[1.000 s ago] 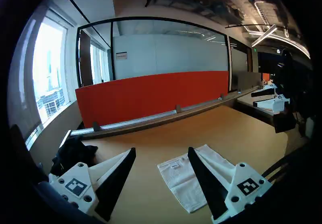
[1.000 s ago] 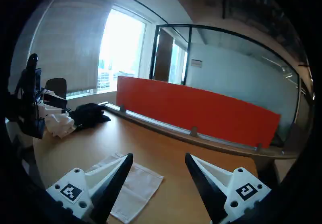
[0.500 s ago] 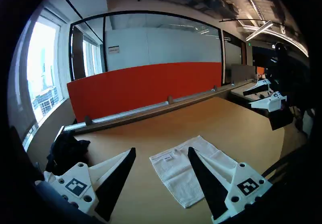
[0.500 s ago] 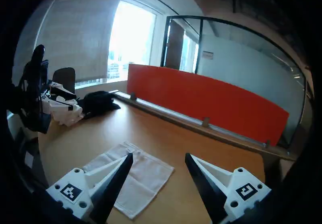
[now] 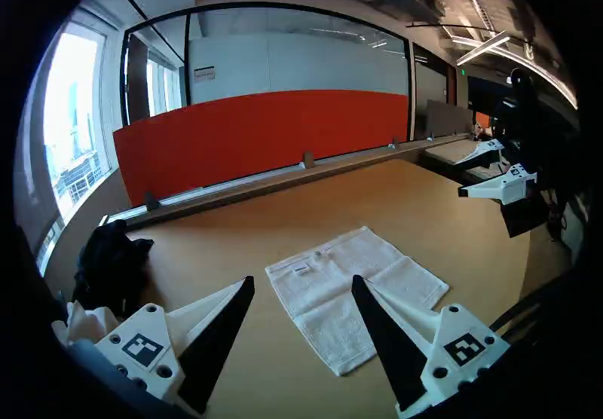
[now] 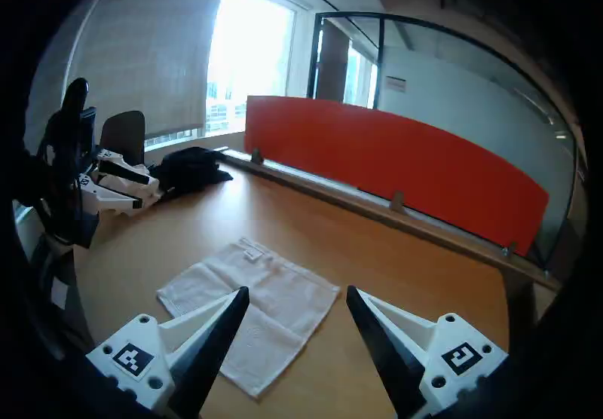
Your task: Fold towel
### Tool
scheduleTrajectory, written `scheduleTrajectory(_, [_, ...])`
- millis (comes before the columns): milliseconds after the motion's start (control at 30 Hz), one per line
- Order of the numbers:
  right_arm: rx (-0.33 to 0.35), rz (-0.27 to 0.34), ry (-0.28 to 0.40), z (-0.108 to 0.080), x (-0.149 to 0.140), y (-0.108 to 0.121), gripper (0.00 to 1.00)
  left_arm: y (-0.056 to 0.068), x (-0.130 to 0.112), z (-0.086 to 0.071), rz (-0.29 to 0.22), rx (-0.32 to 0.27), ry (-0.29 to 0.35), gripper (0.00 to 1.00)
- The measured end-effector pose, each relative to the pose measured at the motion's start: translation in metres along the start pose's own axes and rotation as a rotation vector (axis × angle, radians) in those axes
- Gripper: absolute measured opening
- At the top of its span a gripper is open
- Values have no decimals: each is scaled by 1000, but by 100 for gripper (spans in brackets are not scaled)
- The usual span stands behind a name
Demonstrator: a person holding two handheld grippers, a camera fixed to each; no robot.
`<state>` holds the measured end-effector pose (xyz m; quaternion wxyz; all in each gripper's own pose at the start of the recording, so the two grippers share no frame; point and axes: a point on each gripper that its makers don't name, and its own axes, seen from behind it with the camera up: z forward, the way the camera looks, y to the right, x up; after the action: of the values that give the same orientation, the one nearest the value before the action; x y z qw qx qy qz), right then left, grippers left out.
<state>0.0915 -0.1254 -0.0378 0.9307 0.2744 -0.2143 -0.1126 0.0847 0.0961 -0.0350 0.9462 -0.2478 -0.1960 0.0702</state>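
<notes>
Short of the red divider, on the desk, you hold the left gripper and right gripper over the towel's near side. Both have their fingers spread wide and empty, probably to pinch that edge together. White and flat, the towel shows a faint crease, its tag toward the divider.

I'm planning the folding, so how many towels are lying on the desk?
1 for sure: a white towel spread flat in the middle of the desk. A crumpled white cloth beside the black bundle may be another.
</notes>
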Motion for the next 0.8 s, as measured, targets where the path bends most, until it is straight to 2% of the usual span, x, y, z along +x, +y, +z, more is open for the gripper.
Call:
scheduleTrajectory(600, [44,29,-116,28,-83,-22,100,29,-82,36,-26,-58,-138,96])
scheduleTrajectory(800, [63,31,-159,37,-110,-31,100,34,-106,45,-12,-77,-187,96])
